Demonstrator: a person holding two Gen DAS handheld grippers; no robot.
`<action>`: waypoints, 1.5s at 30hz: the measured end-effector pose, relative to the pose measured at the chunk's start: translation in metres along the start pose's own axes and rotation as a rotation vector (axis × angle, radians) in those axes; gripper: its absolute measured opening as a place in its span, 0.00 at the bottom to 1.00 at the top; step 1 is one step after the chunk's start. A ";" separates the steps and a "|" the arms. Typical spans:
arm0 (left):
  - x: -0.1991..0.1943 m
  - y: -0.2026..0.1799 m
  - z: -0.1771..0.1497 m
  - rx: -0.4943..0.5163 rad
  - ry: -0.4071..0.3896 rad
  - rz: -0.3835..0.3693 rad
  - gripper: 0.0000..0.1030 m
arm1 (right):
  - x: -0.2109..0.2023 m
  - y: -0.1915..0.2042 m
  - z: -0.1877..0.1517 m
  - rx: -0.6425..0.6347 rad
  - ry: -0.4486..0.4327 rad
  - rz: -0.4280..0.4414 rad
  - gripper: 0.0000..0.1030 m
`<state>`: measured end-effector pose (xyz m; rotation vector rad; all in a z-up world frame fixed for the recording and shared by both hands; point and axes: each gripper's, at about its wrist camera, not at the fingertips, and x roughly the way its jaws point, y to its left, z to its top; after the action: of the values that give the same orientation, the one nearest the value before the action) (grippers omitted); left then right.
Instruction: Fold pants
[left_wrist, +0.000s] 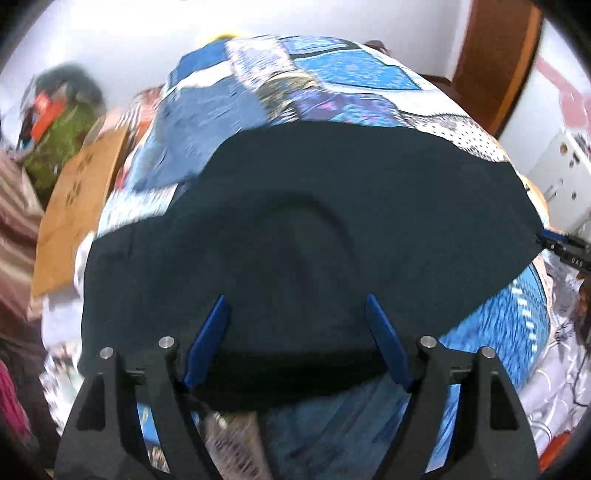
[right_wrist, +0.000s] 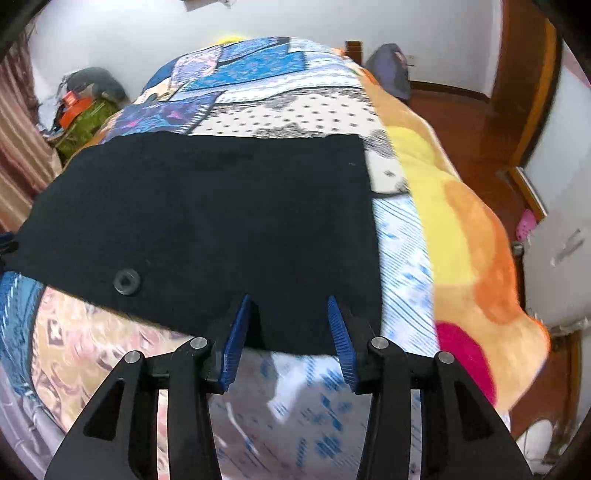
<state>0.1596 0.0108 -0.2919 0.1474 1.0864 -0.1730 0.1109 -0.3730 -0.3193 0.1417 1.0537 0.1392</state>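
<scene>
Each gripper is built from black angular arms, pinned with round silver bolts and tipped with ribbed blue fingers (right_wrist: 340, 332).

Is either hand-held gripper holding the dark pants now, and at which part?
Neither holds anything. The left hand-held gripper and the right hand-held gripper both stand open over the near edge of the dark, flat-lying fabric pants; their pads do not press it.
</scene>
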 end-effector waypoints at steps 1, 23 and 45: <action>-0.003 0.004 -0.004 -0.008 0.004 -0.002 0.75 | -0.002 -0.001 -0.001 0.003 -0.001 -0.017 0.37; 0.001 -0.089 0.081 0.192 -0.018 -0.122 0.74 | -0.024 -0.011 -0.020 0.318 -0.059 0.066 0.55; 0.069 -0.181 0.106 0.355 0.054 -0.159 0.53 | 0.008 -0.031 -0.004 0.442 -0.209 0.082 0.27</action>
<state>0.2447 -0.1927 -0.3111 0.3859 1.1145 -0.5076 0.1130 -0.4022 -0.3343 0.5875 0.8570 -0.0373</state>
